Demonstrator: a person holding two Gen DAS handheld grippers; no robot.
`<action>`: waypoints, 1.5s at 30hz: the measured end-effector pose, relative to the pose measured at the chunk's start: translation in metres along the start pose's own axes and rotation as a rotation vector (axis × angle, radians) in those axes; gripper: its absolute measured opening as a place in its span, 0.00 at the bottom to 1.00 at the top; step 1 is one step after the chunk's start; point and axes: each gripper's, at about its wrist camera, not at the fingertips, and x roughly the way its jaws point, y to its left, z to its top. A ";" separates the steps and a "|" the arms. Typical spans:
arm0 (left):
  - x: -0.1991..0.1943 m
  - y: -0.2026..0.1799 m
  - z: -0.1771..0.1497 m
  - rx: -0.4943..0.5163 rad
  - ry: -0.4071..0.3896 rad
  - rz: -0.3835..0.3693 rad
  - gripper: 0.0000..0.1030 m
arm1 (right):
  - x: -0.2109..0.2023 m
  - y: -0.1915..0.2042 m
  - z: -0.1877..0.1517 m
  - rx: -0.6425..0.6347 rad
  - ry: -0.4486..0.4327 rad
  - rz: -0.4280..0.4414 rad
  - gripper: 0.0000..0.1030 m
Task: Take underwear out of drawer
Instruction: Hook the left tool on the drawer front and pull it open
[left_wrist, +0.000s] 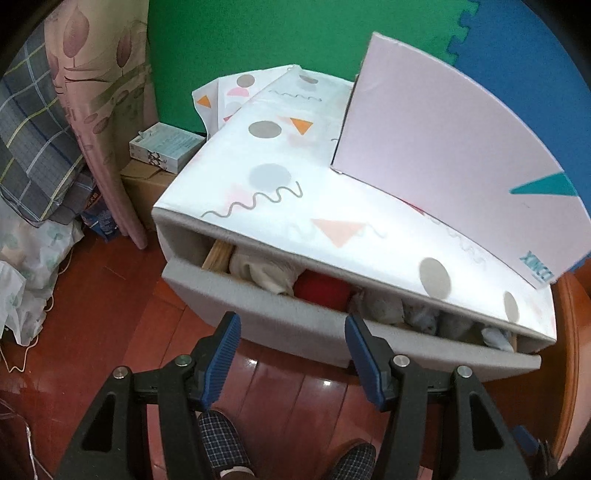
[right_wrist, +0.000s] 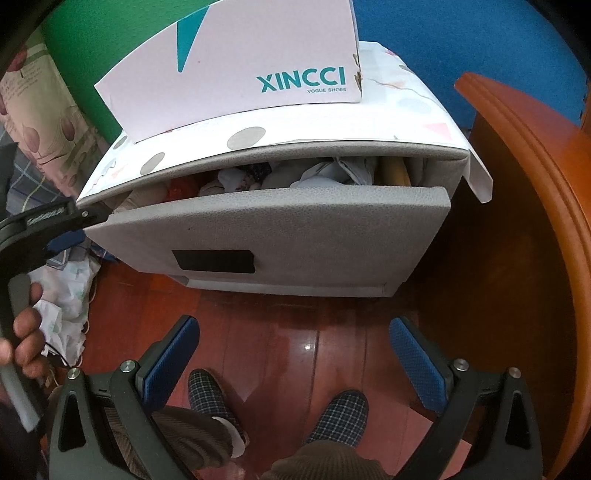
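A grey fabric drawer (left_wrist: 295, 325) (right_wrist: 280, 229) stands partly pulled out of a low cabinet with a white patterned top (left_wrist: 280, 184) (right_wrist: 258, 136). Inside lie bundled clothes: a cream piece (left_wrist: 266, 273), a red one (left_wrist: 321, 290), and pale blue and white ones (left_wrist: 421, 314) (right_wrist: 325, 173). My left gripper (left_wrist: 291, 325) is open just in front of the drawer's front panel, holding nothing; it also shows at the left of the right wrist view (right_wrist: 74, 218). My right gripper (right_wrist: 295, 332) is open and empty, further back above the floor.
A pink shoe box (left_wrist: 454, 147) (right_wrist: 236, 66) lies on the cabinet top. An orange wooden furniture edge (right_wrist: 535, 184) stands right of the drawer. A curtain (left_wrist: 103, 110), bedding and small boxes (left_wrist: 166, 147) sit to the left. My slippered feet (right_wrist: 280, 402) are on the red wood floor.
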 end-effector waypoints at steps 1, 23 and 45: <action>0.004 0.000 0.001 -0.005 0.008 0.002 0.58 | 0.000 0.000 0.000 0.002 0.001 0.003 0.99; 0.031 0.031 0.007 -0.254 0.047 -0.039 0.80 | 0.001 -0.003 0.001 0.018 0.007 0.027 0.99; 0.056 0.034 0.013 -0.226 0.126 -0.024 0.93 | 0.000 -0.007 0.002 0.032 0.000 0.036 0.99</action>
